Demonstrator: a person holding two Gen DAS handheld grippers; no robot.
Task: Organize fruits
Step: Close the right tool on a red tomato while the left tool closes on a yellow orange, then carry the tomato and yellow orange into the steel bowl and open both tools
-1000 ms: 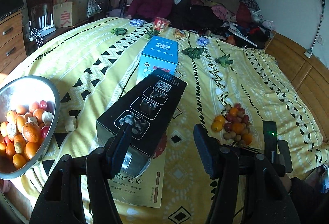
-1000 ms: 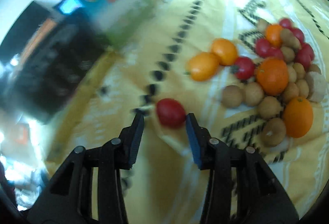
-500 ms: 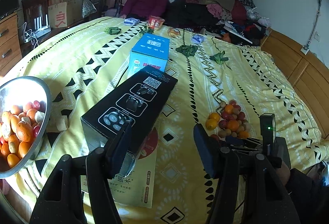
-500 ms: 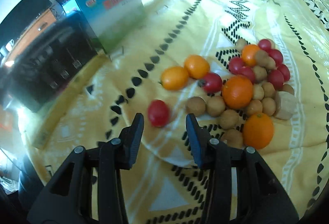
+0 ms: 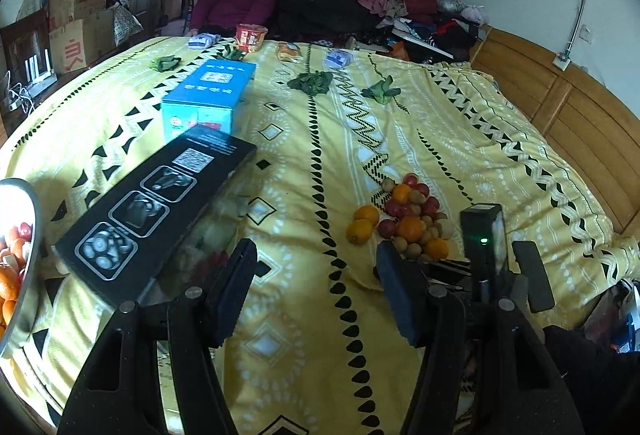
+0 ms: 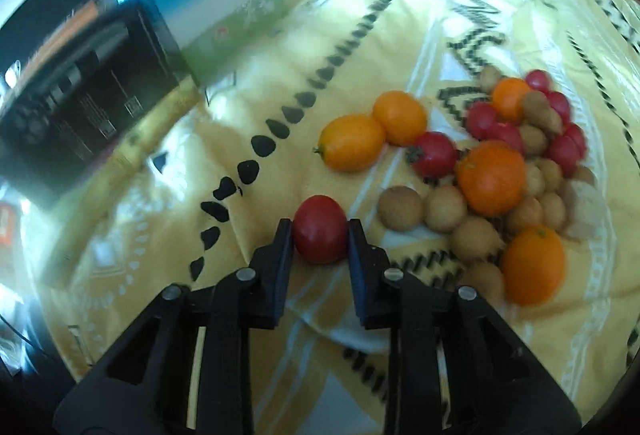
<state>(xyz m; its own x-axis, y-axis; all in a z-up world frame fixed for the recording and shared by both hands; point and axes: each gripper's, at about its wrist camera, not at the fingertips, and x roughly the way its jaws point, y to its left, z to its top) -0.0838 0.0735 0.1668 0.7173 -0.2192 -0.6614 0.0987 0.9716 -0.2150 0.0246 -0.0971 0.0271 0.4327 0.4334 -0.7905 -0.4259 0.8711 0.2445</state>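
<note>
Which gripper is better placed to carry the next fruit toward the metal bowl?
Right. The right gripper is shut on the red tomato, while the left gripper is open and holds nothing.

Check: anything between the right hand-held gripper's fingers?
Yes: a red cherry tomato sits between the right hand-held gripper's fingers, both touching it. Right wrist view.

Dim, warm indoor light; fisheye bending at edges (right wrist view motion-blurred, washed out)
</note>
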